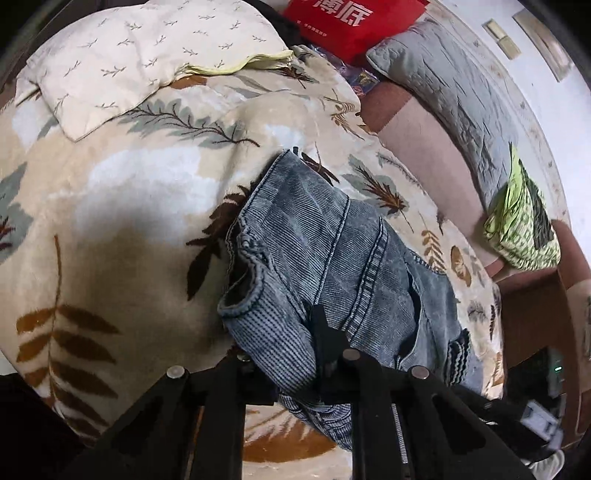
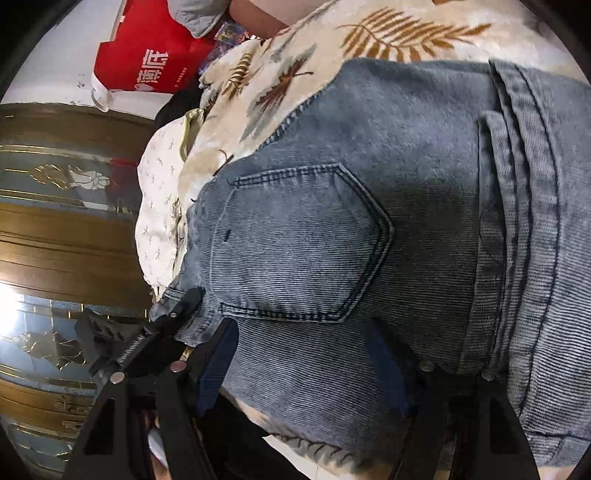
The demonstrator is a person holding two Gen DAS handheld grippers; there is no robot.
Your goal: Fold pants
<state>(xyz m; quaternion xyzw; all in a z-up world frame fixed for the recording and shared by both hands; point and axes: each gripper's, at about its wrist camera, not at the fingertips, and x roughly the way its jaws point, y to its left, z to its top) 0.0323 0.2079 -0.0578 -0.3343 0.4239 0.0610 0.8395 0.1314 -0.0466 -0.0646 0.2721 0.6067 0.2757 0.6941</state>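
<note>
The pants are showing faded blue-grey ribbed denim with darker stitching. The blanket is showing cream with brown, orange and grey-green leaves. The pillow is wearing pale sprigs; the bag is glowing red with white characters.

red bag: large white Chinese characters, "薄底" legible, first character cut off. Small line beneath it too tiny to read.
</note>
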